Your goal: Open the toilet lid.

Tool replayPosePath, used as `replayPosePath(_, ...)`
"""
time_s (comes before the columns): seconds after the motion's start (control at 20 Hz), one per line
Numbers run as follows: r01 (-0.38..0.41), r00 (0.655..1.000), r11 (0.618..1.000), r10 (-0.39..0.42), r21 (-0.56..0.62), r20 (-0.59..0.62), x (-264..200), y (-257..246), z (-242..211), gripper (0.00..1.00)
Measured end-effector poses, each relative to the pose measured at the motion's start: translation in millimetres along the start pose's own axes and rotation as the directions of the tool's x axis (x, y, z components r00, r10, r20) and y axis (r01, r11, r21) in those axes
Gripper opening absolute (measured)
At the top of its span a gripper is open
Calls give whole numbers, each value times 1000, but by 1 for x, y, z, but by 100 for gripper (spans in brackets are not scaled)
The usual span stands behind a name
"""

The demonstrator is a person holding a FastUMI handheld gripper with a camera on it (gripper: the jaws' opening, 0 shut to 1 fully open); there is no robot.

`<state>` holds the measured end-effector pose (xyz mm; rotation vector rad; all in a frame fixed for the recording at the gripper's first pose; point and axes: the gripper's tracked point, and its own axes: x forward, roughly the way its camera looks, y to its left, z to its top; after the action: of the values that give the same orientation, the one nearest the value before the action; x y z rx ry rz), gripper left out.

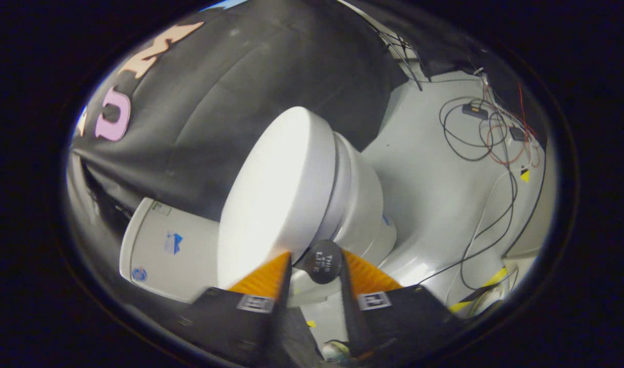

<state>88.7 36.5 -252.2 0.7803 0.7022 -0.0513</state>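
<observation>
My gripper (316,266) pinches the lid's round black tab (323,261) at twelve o'clock, levering the toilet lid (276,194) upward.

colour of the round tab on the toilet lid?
Black, with small pale lettering. The tab sits between the tool's fingers in the gripper view.

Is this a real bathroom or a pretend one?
Probably pretend: a test booth. A white toilet stands against a black cloth wall, loose cables lie on the floor, and the hand-held gripper straddles a black tab on the lid.
</observation>
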Motion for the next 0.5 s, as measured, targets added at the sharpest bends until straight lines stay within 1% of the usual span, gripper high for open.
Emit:
replayPosePath(0.05, -9, 1000, 999, 8, 49, 7, -2, 0, 1, 24)
replayPosePath(0.1, -39, 999, 995, 38, 93, 7, -3, 2, 0, 18)
replayPosePath(0.15, -50, 999, 991, 50, 123, -1, -5, 4, 0, 12)
replayPosePath(0.3, -91, 995, 982, 94, 163, -12, -6, 6, 3, 10)
replayPosePath(0.4, -104, 994, 981, 109, 163, -19, -5, 4, 3, 10)
replayPosePath(0.5, -134, 990, 981, 138, 139, -20, -4, 10, 2, 10)
